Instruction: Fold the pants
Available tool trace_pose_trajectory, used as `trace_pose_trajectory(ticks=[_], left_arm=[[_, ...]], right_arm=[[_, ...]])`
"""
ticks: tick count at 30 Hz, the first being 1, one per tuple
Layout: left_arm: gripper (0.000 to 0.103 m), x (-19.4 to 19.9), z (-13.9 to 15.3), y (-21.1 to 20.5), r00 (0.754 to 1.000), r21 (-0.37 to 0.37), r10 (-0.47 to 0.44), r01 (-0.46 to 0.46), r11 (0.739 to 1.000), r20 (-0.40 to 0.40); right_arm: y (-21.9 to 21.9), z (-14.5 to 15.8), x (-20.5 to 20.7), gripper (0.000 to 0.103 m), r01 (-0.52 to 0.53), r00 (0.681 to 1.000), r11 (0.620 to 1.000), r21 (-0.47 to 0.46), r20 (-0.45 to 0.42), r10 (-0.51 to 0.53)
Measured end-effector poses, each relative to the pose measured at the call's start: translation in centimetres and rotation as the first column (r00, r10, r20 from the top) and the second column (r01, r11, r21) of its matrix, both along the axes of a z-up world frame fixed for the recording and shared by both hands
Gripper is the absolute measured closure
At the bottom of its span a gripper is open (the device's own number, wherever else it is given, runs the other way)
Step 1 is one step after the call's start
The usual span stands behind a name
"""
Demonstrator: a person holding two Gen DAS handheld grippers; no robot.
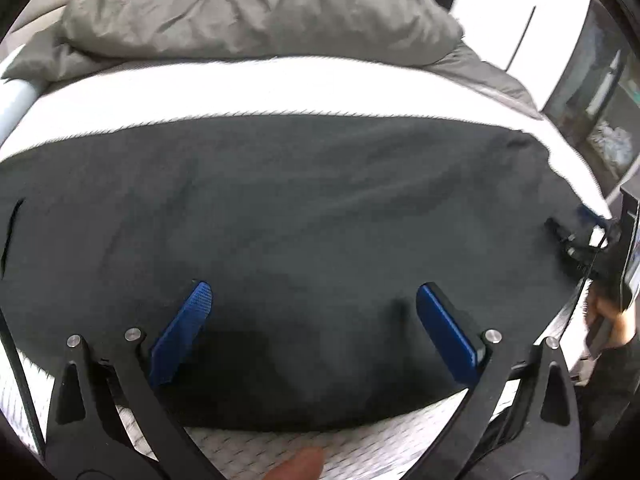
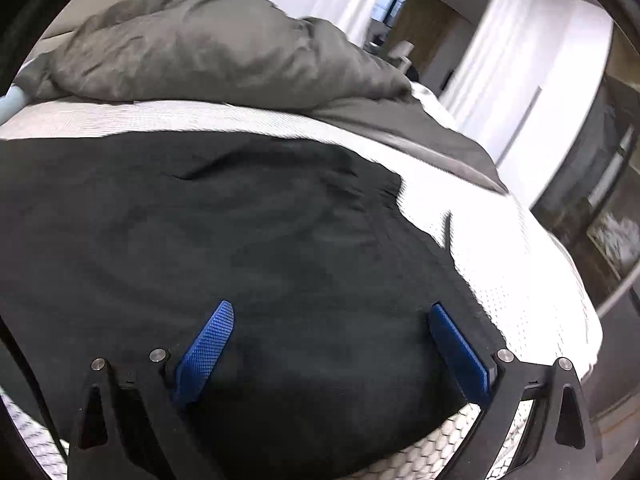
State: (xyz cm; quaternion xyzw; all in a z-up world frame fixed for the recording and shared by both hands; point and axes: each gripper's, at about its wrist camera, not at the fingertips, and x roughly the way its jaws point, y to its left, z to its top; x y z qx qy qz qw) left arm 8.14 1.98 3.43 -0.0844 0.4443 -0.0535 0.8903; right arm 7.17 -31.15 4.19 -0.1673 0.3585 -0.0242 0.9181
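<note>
Dark pants (image 1: pixel 300 216) lie flat across a white mattress (image 1: pixel 240 88); they also fill the right wrist view (image 2: pixel 220 232). My left gripper (image 1: pixel 314 292) is open, its blue pads wide apart just above the pants near their front edge, holding nothing. My right gripper (image 2: pixel 332 312) is open too, hovering over the pants near their right end and holding nothing. The right gripper also shows in the left wrist view (image 1: pixel 580 248) at the far right, by the pants' end.
A crumpled grey duvet (image 1: pixel 248 12) is piled at the back of the bed, also in the right wrist view (image 2: pixel 208 48). The mattress's right edge (image 2: pixel 560 300) drops to a dark floor. White walls and dark cabinets (image 1: pixel 600 92) stand to the right.
</note>
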Motion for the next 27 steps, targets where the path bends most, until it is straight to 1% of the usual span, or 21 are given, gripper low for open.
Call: trace_pose_trajectory(ticks=[1,2,3,4,5,7,9,10,11,12,13,15,17,18,19,20,22,23,24,25,27], left_arm=[[0.001,1.0,0.3,-0.5,1.0,0.003,-0.007,0.007,1.0,-0.009],[0.001,2.7,0.5,-1.0,0.999,0.003,-0.013,0.013,1.0,-0.033],[0.001,4.3,0.4,-1.5,0.998,-0.004,-0.024,0.024,1.0,-0.064],[0.001,5.8,0.2,-1.8,0.995,-0.006,-0.019,0.018,1.0,-0.102],[0.001,7.2,-0.2,-2.0,0.991,0.002,0.003,-0.003,1.0,-0.136],[0.001,8.6,-0.7,-2.2,0.989,0.014,0.016,-0.015,1.0,-0.148],[0.001,9.0,-1.9,-2.3,0.987,0.022,0.028,-0.025,0.999,-0.158],[0.001,9.0,-2.4,-2.4,0.987,0.031,0.024,-0.019,0.999,-0.161],[0.001,8.9,-2.8,-2.5,0.987,0.046,0.018,-0.011,0.999,-0.157],[0.001,8.9,-3.0,-2.8,0.989,0.064,0.01,-0.001,0.998,-0.147],[0.001,8.8,-3.1,-3.0,0.99,0.074,0.007,0.003,0.997,-0.142],[0.001,8.9,-3.2,-3.1,0.99,0.088,0.006,0.006,0.996,-0.138],[0.001,8.8,-3.2,-3.1,0.991,0.088,0.008,0.004,0.996,-0.134],[0.001,8.8,-3.3,-3.2,0.991,0.091,0.006,0.006,0.996,-0.131],[0.001,8.8,-3.3,-3.2,0.992,0.093,0.004,0.008,0.996,-0.13],[0.001,8.8,-3.3,-3.2,0.992,0.095,0.001,0.011,0.995,-0.127],[0.001,8.7,-3.4,-3.1,0.993,0.09,0.001,0.01,0.996,-0.12],[0.001,8.6,-3.4,-3.1,0.993,0.09,0.002,0.009,0.996,-0.116],[0.001,8.6,-3.4,-3.2,0.994,0.094,0.004,0.006,0.996,-0.111],[0.001,8.5,-3.4,-3.1,0.994,0.096,0.006,0.004,0.995,-0.108],[0.001,8.5,-3.2,-3.1,0.994,0.1,0.013,-0.003,0.995,-0.105]], right_arm=[[0.9,0.8,0.1,0.003,-0.045,0.998,0.992,0.116,-0.027,0.048],[1.3,1.3,0.7,0.0,-0.077,0.994,0.971,0.224,-0.054,0.091],[2.1,1.8,2.3,0.0,-0.105,0.986,0.925,0.366,-0.086,0.146],[3.1,2.1,3.4,0.0,-0.107,0.982,0.893,0.438,-0.095,0.164],[4.0,2.2,4.7,0.0,-0.1,0.98,0.88,0.465,-0.105,0.167],[6.3,1.7,7.0,0.0,-0.085,0.975,0.89,0.448,-0.149,0.168],[8.3,0.5,8.9,0.0,-0.117,0.958,0.906,0.407,-0.195,0.211],[9.3,-0.6,9.1,0.0,-0.134,0.946,0.922,0.364,-0.23,0.229],[10.0,-1.9,9.6,0.001,-0.148,0.941,0.948,0.283,-0.256,0.223],[10.7,-2.8,9.4,0.0,-0.169,0.942,0.967,0.19,-0.259,0.215],[11.2,-3.0,9.0,0.0,-0.207,0.942,0.969,0.132,-0.239,0.234],[10.9,-2.4,8.9,0.0,-0.214,0.942,0.971,0.102,-0.242,0.233],[9.4,-1.9,8.8,0.0,-0.169,0.965,0.985,-0.027,-0.208,0.16],[8.1,-1.8,9.0,0.0,-0.128,0.977,0.987,-0.099,-0.184,0.108],[7.3,-1.8,8.8,0.0,-0.097,0.982,0.987,-0.13,-0.173,0.074],[5.2,-1.9,8.9,0.0,-0.052,0.987,0.989,-0.14,-0.157,0.03],[1.3,-1.7,9.4,0.0,0.056,0.987,0.991,-0.122,-0.145,-0.074],[-0.8,-1.5,9.7,0.0,0.119,0.982,0.989,-0.092,-0.14,-0.131],[-2.1,-1.1,10.0,0.0,0.15,0.978,0.987,-0.049,-0.139,-0.155],[-3.5,-0.7,10.1,0.0,0.185,0.974,0.983,0.018,-0.138,-0.181],[-4.0,-0.3,9.6,0.0,0.212,0.968,0.975,0.07,-0.149,-0.2]])
